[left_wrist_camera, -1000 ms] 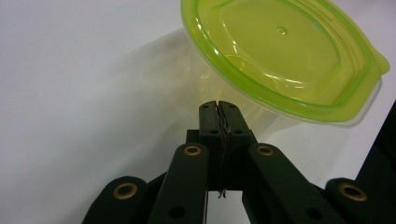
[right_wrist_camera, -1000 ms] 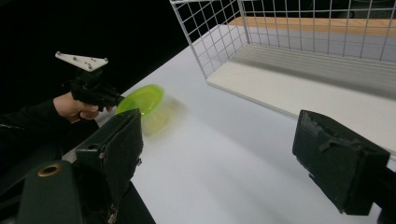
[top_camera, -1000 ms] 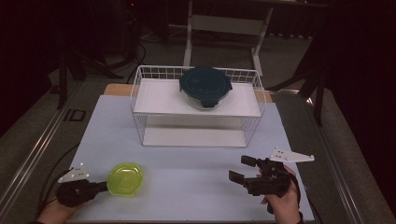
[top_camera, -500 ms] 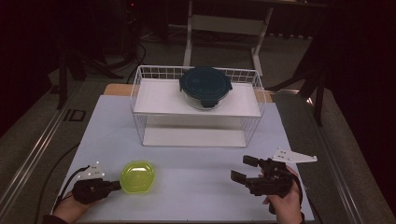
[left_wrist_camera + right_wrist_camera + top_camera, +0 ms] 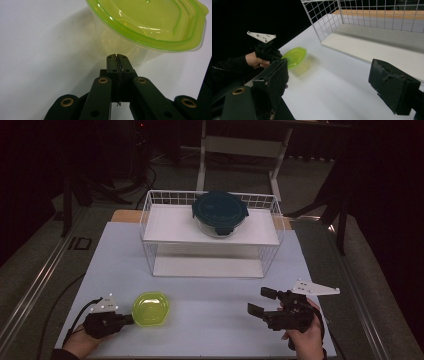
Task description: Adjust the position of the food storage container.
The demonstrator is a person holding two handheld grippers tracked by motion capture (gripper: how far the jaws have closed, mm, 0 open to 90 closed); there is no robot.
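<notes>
In the high view, a small green tub point(image 5: 150, 308) sat on the white table point(image 5: 210, 295) near the front edge, on the person's left side. It stood upright with its green lid facing up, and it looked nearly round from there, so no side seemed much longer than another. The left gripper point(image 5: 131, 319) lay low on the table and pointed to the right, with its tips right at the left side of the tub. The right gripper point(image 5: 260, 302) was well apart from the tub on the right side, and it pointed left across the table. Farther back stood a white wire rack point(image 5: 212, 236), and a dark teal tub point(image 5: 220, 213) sat on its top shelf. In the left gripper view, the two black jaws of the left gripper point(image 5: 117, 56) were pressed together with nothing between them. Their tips sat just below the green lid's rim, at the clear wall of the green tub point(image 5: 150, 22), though it was hard to tell if they truly touched it. The lid looked a bit tipped in that view. In the right gripper view, the two jaws of the right gripper point(image 5: 328, 82) stood wide apart and held nothing. Between them, farther off, the green tub point(image 5: 295, 60) sat on the table beside the left gripper point(image 5: 280, 57), with the wire rack point(image 5: 372, 30) behind.
</notes>
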